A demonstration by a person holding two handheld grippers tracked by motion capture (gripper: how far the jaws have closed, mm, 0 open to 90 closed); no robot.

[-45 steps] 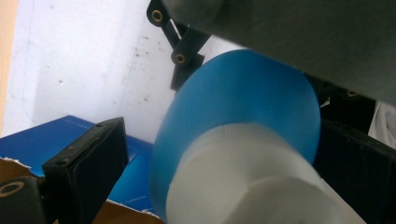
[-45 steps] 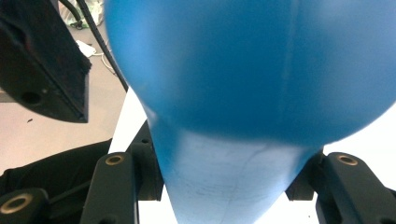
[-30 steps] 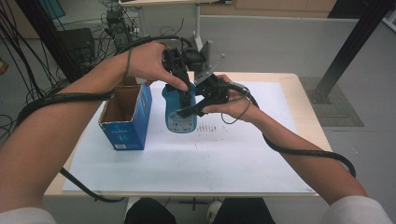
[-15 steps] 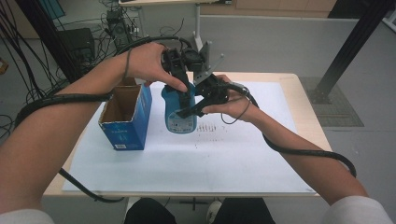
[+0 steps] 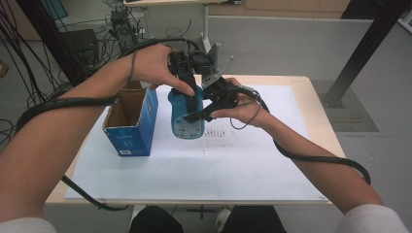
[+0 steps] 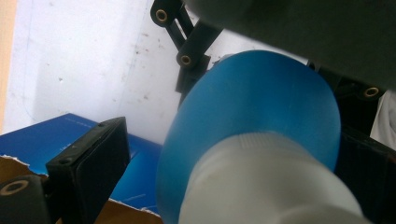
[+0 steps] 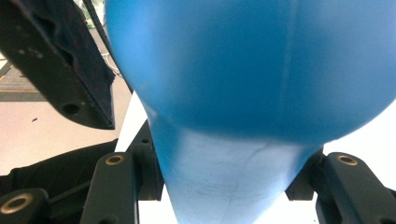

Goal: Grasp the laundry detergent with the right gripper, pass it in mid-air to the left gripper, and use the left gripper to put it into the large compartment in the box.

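On the white-covered worktop (image 5: pixel 243 170), by the box (image 5: pixel 128 121), we've got the blue bottle (image 5: pixel 187 119) clamped in our right claw (image 5: pixel 197 115); left claw (image 5: pixel 192 92) straddles its top, grip unclear.

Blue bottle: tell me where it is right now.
In the high view the blue bottle stands on the white mat near the table's middle, just right of the open blue box, with the right tool clamped on it.
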